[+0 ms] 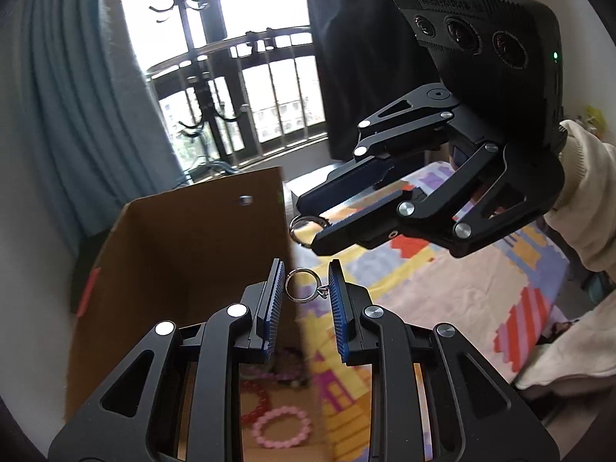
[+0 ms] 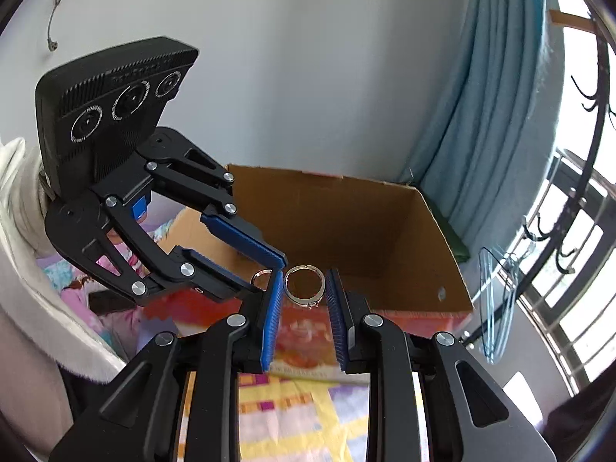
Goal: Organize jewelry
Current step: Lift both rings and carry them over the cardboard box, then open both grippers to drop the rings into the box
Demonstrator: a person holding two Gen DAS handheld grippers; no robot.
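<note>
My left gripper point(image 1: 306, 283) is shut on a silver ring with a small stone point(image 1: 304, 285), held by its rim above the edge of an open cardboard box point(image 1: 200, 238). My right gripper point(image 2: 306, 285) is shut on a second silver ring point(image 2: 304, 284). In the left wrist view the right gripper point(image 1: 308, 227) hangs just above and beyond my left fingers, its ring point(image 1: 304, 229) at its tips. In the right wrist view the left gripper point(image 2: 269, 273) comes in from the left with its ring point(image 2: 261, 279). Both rings are in the air near the box's open top.
Inside the box lie a pink bead bracelet point(image 1: 281, 429), a red one point(image 1: 256, 400) and a purple one point(image 1: 281, 365). A colourful patterned cloth point(image 1: 442, 292) covers the surface beside the box. A blue curtain point(image 2: 496, 115), a wall and a window railing point(image 1: 250, 88) stand behind.
</note>
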